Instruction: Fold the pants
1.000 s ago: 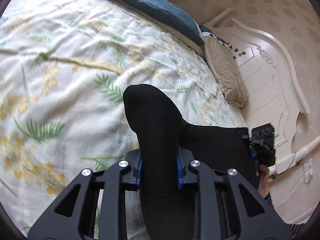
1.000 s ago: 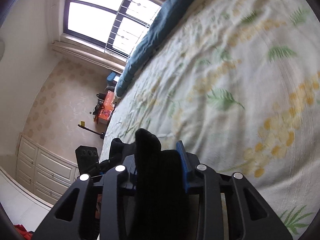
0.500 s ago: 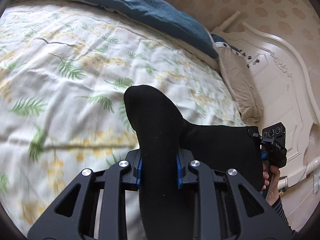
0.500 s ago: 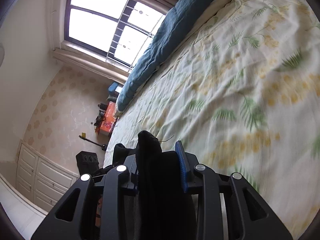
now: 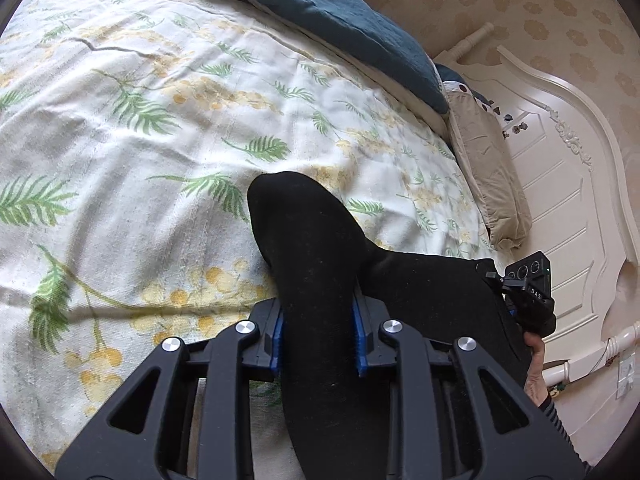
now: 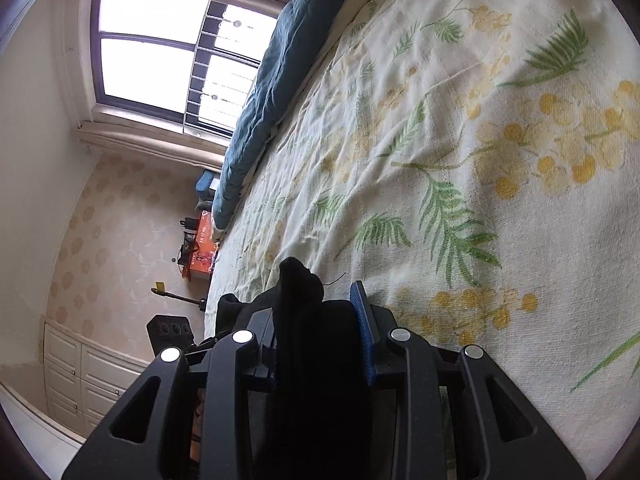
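The black pants [image 5: 316, 264] hang over the floral bedspread [image 5: 152, 120]. My left gripper [image 5: 318, 340] is shut on a thick fold of them, which bulges forward past the blue pads. The cloth stretches right to my right gripper [image 5: 508, 300], seen small at the far right with a hand behind it. In the right wrist view my right gripper [image 6: 320, 332] is shut on the black pants [image 6: 304, 320] too, held above the bedspread [image 6: 460, 140]. The left gripper [image 6: 172, 332] shows at lower left. The rest of the pants is hidden below both grippers.
A dark blue duvet [image 5: 328, 12] lies rolled along the bed's far side. A beige pillow [image 5: 492, 168] leans by the white headboard [image 5: 568, 184]. In the right wrist view there are a window [image 6: 160, 60], an orange box [image 6: 202, 252] and white drawers [image 6: 80, 376].
Both grippers have come down closer to the bedspread with the pants still held between them. The bedspread fills more of both views than before.
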{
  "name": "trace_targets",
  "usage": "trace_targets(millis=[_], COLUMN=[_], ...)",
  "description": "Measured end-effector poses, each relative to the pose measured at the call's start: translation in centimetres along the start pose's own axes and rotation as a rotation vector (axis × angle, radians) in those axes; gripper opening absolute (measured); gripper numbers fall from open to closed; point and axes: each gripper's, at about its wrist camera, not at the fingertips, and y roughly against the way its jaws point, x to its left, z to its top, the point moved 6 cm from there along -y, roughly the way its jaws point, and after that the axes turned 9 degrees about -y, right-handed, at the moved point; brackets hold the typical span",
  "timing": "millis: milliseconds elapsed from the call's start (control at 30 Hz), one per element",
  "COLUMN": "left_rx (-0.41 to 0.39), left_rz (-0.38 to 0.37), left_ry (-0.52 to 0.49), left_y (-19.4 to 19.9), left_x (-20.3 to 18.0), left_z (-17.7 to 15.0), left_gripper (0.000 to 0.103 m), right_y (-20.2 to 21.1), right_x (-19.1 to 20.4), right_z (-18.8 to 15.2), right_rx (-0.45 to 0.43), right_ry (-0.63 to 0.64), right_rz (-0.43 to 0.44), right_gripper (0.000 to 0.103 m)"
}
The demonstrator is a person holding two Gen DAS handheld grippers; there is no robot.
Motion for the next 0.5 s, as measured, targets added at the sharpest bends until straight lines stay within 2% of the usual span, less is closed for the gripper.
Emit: trace_targets(millis=[300,367,500], left_rx=[-0.007,-0.010,-0.029], left_rz=[-0.022,-0.018,-0.013], left_ry=[0.022,0.022,0.027], left_y=[-0.08,-0.10,0.02], left_x=[0.25,0.25,0.23], left_z=[-0.14,-0.18,-0.41], left_gripper=[0.027,0.030,0.045], right_y=[-0.05,-0.04,0.19], right_x=[-0.19,-0.21,-0.22], right_z=[-0.05,-0.09,-0.21], right_rx=[-0.001,0.000,0.002], right_ry=[-0.001,-0.003,-0.019], right_rz=[0.002,0.003,0.006], right_gripper=[0.030,0.031,0.033])
